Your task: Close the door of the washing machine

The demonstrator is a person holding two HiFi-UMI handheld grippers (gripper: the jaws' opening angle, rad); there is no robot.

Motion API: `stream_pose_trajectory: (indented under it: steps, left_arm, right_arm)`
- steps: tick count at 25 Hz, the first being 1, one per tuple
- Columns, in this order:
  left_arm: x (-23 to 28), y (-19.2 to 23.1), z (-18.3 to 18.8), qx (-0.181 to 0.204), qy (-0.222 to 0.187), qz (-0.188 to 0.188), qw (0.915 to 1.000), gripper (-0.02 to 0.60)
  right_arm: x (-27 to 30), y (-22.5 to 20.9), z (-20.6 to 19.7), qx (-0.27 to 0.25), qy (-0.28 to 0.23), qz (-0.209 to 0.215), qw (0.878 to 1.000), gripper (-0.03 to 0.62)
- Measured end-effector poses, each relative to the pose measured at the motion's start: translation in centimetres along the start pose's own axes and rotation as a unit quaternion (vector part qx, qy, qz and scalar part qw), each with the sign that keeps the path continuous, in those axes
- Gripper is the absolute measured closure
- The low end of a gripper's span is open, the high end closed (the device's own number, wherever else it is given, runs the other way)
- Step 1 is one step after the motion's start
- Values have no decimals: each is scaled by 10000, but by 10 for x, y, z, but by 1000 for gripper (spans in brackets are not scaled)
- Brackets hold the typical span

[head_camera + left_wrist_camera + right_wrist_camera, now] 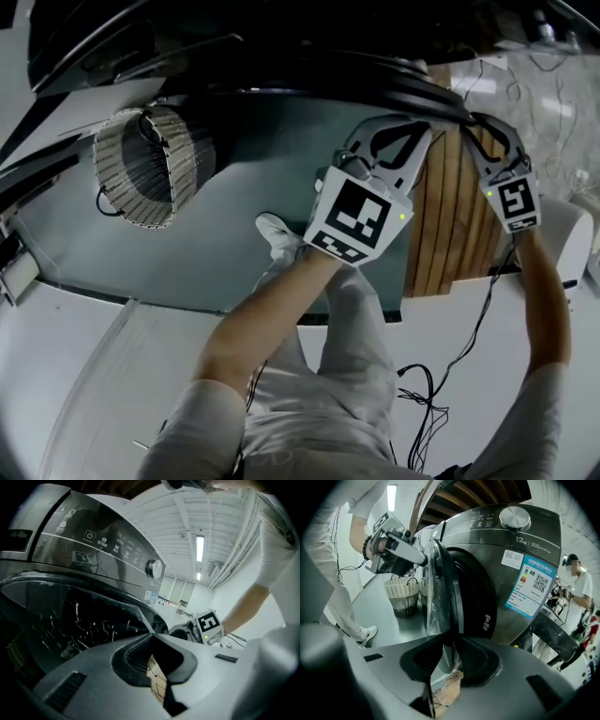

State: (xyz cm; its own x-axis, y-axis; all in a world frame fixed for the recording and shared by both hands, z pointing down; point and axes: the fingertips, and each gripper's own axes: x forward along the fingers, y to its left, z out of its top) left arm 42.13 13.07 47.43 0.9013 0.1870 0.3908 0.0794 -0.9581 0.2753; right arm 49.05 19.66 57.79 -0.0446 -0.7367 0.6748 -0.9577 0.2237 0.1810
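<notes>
A grey front-loading washing machine stands with its round glass door swung partly out, seen edge-on in the right gripper view. My right gripper is open, and the door's lower rim runs down between its jaws. My left gripper is shut, with its tip against the door's upper outer edge. In the head view both grippers, left and right, reach up to the machine's dark front. The left gripper view shows the control panel, the dark door glass and the right gripper.
A woven laundry basket stands on the floor left of the machine, also in the right gripper view. Wooden slats lie under the grippers. Black cables trail by the person's legs. Another person stands beyond the machine.
</notes>
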Motion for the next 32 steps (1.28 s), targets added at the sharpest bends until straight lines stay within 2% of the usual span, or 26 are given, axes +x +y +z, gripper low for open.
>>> stream_pose_trajectory:
  steps: [6, 17, 32]
  left_arm:
    - [13, 9, 11, 95, -33, 153, 9998, 578]
    - [21, 42, 27, -139, -157, 656, 9976, 579]
    - [23, 51, 31, -185, -56, 728, 9972, 581]
  right_arm:
    - [10, -21, 4, -51, 93, -52, 9999, 479]
    - [30, -62, 14, 53, 158, -451, 9988, 471]
    - [35, -75, 16, 582, 215, -738, 9953, 464]
